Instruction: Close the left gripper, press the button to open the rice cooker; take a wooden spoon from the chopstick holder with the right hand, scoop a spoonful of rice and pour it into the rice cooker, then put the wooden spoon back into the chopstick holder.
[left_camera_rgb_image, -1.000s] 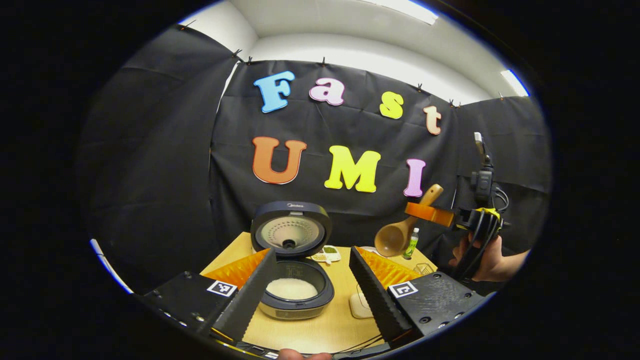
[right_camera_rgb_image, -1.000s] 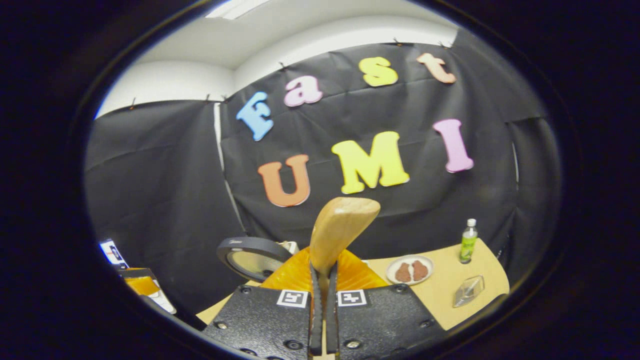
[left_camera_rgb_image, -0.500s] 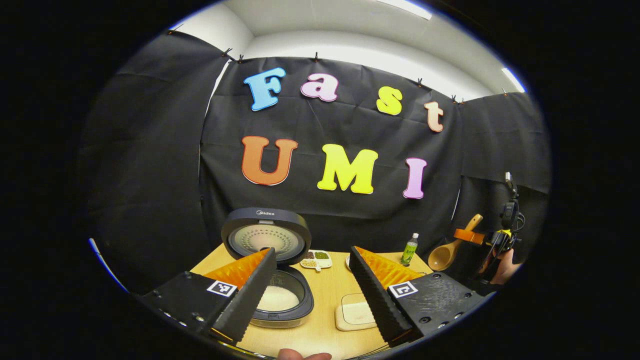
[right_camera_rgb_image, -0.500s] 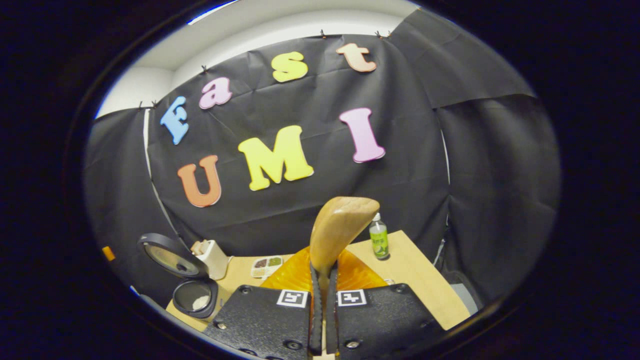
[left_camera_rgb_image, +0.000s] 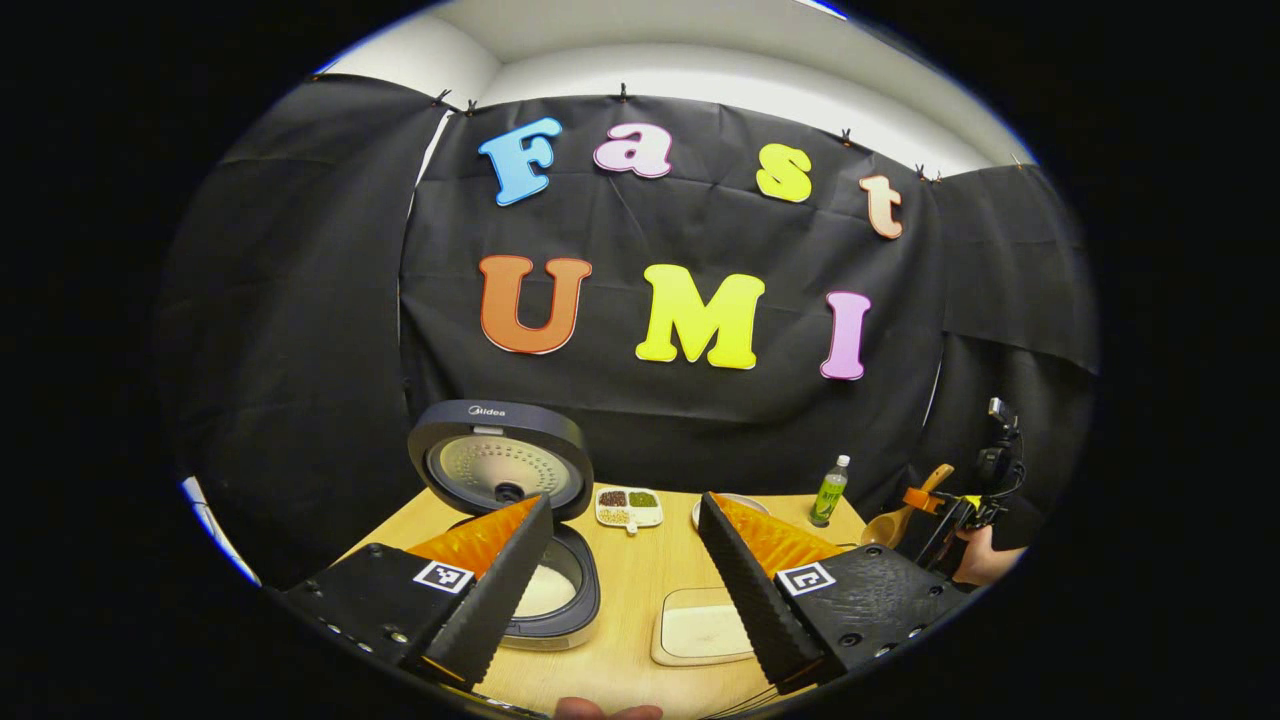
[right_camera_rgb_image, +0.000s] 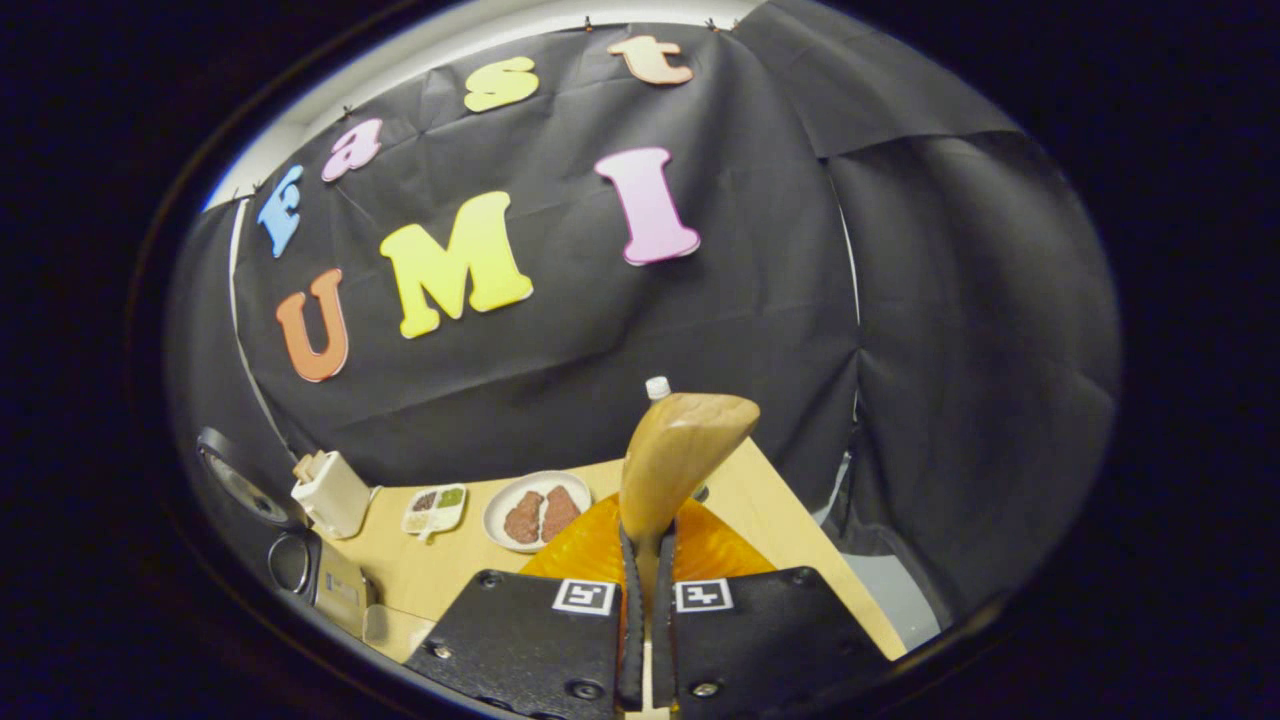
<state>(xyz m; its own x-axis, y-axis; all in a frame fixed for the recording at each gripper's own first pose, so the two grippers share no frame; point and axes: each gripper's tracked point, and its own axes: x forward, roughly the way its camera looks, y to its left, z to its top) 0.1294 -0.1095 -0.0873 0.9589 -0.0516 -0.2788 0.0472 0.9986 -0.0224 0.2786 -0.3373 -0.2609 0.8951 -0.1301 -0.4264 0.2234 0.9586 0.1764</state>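
Wooden spoon (right_camera_rgb_image: 672, 462) gripped in right claw (right_camera_rgb_image: 645, 560), left claw (left_camera_rgb_image: 625, 560) open, rice cooker (left_camera_rgb_image: 520, 530) lid up, seemingly rice inside

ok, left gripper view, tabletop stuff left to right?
Rice cooker → sectioned dish → bottle → wooden spoon held in the right hand-held gripper.
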